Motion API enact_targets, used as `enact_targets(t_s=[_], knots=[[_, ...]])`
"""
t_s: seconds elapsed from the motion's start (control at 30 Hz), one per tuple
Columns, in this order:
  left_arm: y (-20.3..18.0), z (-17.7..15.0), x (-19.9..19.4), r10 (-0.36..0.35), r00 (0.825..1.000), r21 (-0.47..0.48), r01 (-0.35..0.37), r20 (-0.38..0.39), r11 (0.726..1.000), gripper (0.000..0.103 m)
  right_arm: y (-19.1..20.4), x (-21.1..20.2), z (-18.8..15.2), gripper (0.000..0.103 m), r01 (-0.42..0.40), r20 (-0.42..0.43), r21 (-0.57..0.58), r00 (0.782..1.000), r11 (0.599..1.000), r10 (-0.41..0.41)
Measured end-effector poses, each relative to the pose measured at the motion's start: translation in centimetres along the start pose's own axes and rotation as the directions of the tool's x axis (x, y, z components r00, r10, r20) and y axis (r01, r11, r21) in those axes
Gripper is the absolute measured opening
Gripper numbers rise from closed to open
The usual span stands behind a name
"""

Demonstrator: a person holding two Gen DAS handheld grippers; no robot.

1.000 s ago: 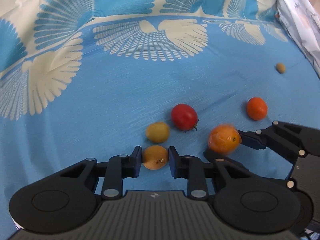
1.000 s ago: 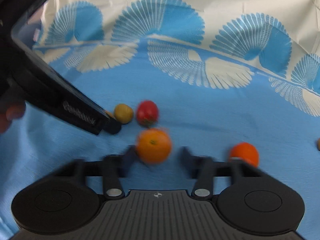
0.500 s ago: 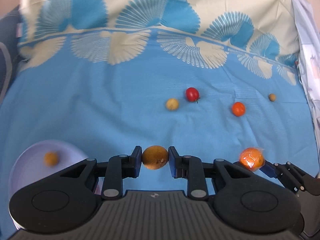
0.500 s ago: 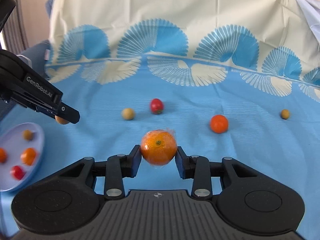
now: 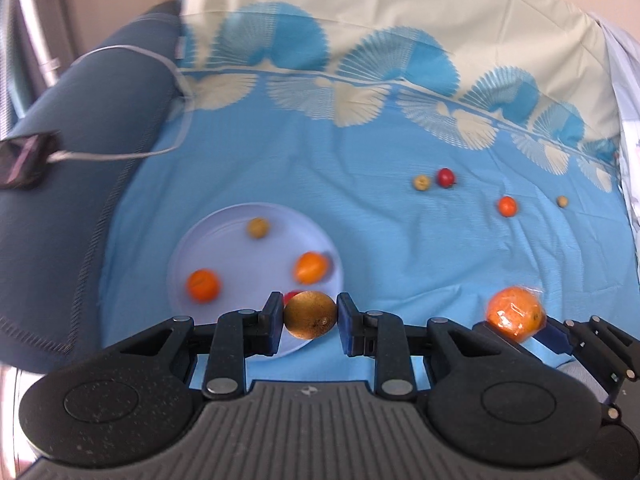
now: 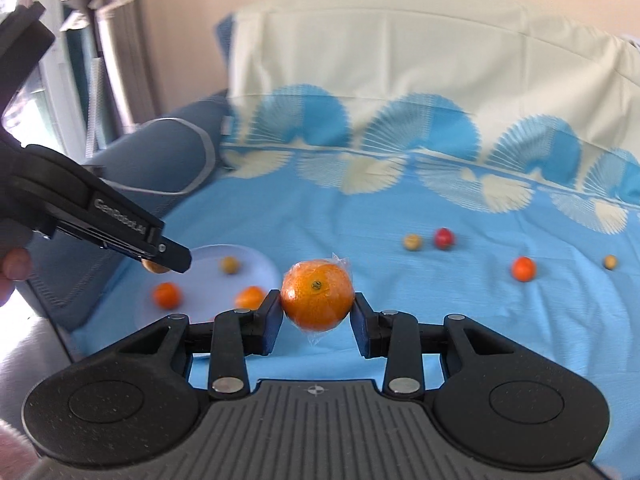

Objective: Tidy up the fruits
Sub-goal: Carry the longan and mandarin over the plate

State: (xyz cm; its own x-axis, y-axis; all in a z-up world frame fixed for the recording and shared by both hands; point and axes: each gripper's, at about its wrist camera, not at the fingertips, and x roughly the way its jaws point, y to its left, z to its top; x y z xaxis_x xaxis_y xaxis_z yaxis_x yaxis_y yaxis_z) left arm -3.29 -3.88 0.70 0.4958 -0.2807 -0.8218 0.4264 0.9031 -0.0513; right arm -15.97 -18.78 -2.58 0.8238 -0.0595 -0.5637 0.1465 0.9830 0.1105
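The left tongs (image 5: 310, 322) pinch a small brownish-yellow fruit (image 5: 310, 314) between their pads, holding it in the air over the near edge of a pale lavender plate (image 5: 224, 232). On that plate lie a small orange fruit (image 5: 203, 285) at the left, another orange one (image 5: 310, 267) at the right, and a dull yellow one (image 5: 258, 227) toward the far side; a bit of red shows just behind the held fruit, too hidden to name. The right tongs (image 6: 317, 316) grip a plastic-wrapped orange (image 6: 317, 300), also lifted clear of the blue patterned cloth (image 6: 440, 320), with the plate off to their left. From the right wrist view, the left tongs' side reaches over the plate's far left edge. Well apart from the plate, four loose fruits rest on the cloth: a yellowish one (image 5: 421, 182) just beside a red one (image 5: 446, 177), an orange one (image 5: 507, 205), and a small tan one (image 5: 562, 201) farthest right. A dark blue cushion (image 5: 80, 128) with a white cable (image 5: 120, 154) borders the cloth at the left.
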Motion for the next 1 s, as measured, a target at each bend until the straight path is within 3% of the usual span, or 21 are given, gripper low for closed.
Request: enact_targets(t_s=[0.23,0.37,1.0], knots=[[4.2,-3.5,-4.0,0.03,0.999,-0.073,-0.028,0.023,0.997,0.031,4.7,-3.2,-1.1,0.038,-0.075,-0.015,-0.012,0.997,0.997,0.075],[5.7,-4.8,-5.5,0.04,0.998,-0.102,-0.036,0.043,0.994,0.031,6.7,-4.4,-1.7,0.038,-0.08,-0.009,-0.063,0.997,0.995,0.08],[7.0,-6.1,-7.3,0.027,0.997,-0.138,-0.017,0.077,0.99,0.031,9.1,-6.7,-1.6,0.038,-0.051,0.041,-0.126,0.998,0.991,0.056]])
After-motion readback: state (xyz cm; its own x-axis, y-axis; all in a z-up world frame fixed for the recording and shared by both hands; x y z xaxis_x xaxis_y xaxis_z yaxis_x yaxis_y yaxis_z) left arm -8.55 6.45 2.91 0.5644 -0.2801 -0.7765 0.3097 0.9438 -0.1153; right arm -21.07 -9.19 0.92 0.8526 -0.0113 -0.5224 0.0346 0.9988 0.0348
